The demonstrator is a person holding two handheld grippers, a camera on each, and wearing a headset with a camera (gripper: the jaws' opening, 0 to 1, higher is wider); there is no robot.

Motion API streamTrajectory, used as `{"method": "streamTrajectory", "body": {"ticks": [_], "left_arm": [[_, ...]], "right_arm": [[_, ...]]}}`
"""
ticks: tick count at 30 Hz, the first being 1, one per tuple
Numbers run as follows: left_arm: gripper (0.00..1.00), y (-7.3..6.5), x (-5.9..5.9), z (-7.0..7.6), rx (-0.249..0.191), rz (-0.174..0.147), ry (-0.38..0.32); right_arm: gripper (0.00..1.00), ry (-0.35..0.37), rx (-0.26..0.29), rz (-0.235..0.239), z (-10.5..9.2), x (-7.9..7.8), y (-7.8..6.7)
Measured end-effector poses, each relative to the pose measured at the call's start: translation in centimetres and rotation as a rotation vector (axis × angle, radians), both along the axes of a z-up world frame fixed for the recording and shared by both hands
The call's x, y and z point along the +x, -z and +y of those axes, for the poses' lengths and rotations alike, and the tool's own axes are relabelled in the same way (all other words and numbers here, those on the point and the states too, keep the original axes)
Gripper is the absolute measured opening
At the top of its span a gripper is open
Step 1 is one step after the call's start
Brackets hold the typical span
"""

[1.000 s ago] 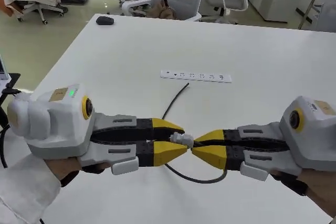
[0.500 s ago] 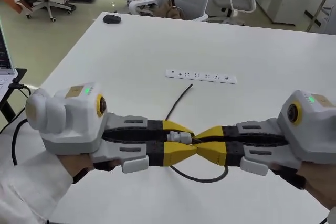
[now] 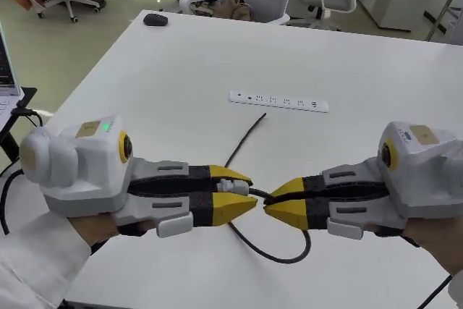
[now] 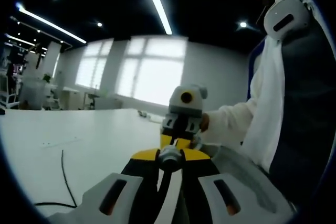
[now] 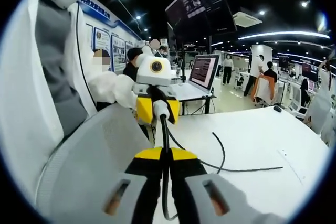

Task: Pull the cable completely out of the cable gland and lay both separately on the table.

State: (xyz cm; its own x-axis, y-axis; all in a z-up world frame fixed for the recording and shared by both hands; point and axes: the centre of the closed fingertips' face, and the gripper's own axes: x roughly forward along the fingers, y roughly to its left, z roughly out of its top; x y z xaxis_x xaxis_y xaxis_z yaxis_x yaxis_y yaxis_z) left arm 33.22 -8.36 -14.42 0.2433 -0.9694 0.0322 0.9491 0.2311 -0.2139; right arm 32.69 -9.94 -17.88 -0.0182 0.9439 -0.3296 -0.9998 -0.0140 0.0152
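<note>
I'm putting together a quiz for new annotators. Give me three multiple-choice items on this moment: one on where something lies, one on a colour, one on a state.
1. Where does the power strip lie on the table?
A. beyond both grippers, away from the person
B. under the left gripper
C. at the table's near edge

2. What colour is the cable?
A. white
B. black
C. orange

3. What does the left gripper hold?
A. nothing, jaws open
B. the cable gland, jaws shut on it
C. the mouse

Key:
1 A: in the head view the strip lies past the jaw tips.
2 B: the cable is black all along its loop.
3 B: the white gland sits clamped between the yellow jaws, while the right gripper is shut on the cable.
</note>
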Motion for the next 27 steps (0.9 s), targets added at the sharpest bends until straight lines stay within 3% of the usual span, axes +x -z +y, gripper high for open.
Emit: {"method": "streamTrajectory", "body": {"ticks": [4, 8, 15, 17, 19, 22, 25, 27], "left_arm": [[0.17, 0.2, 0.0, 0.7, -0.009, -0.005, -0.017], [0.17, 0.8, 0.0, 1.2, -0.012, 0.003, -0.035], [0.17, 1.9, 0.0, 1.4, -0.015, 0.031, -0.059], [0.17, 2.2, -0.2, 1.0, 0.021, 0.014, -0.046], [0.17, 2.4, -0.2, 0.8, 0.016, 0.021, -0.043], [0.17, 2.4, -0.1, 0.8, 0.018, 0.016, -0.047], [0.17, 2.3, -0.2, 0.7, 0.007, 0.018, -0.044], [0.17, 2.6, -0.5, 0.4, 0.02, 0.02, -0.027]], "right_arm": [[0.02, -0.002, -0.054, -0.045, -0.8, 0.4, 1.5], [0.02, 0.0, -0.087, -0.057, -1.4, 0.5, 2.8], [0.02, 0.036, -0.147, -0.049, -2.4, 0.7, 5.2], [0.03, 0.043, -0.155, -0.032, -2.7, 0.7, 5.5], [0.03, 0.048, -0.161, -0.014, -3.1, 0.8, 6.1], [0.03, 0.091, -0.134, -0.012, -3.3, 1.3, 5.7], [0.08, 0.121, -0.031, 0.018, -2.7, 1.6, 3.8], [0.13, 0.103, -0.006, 0.021, -2.1, 1.1, 2.9]]}}
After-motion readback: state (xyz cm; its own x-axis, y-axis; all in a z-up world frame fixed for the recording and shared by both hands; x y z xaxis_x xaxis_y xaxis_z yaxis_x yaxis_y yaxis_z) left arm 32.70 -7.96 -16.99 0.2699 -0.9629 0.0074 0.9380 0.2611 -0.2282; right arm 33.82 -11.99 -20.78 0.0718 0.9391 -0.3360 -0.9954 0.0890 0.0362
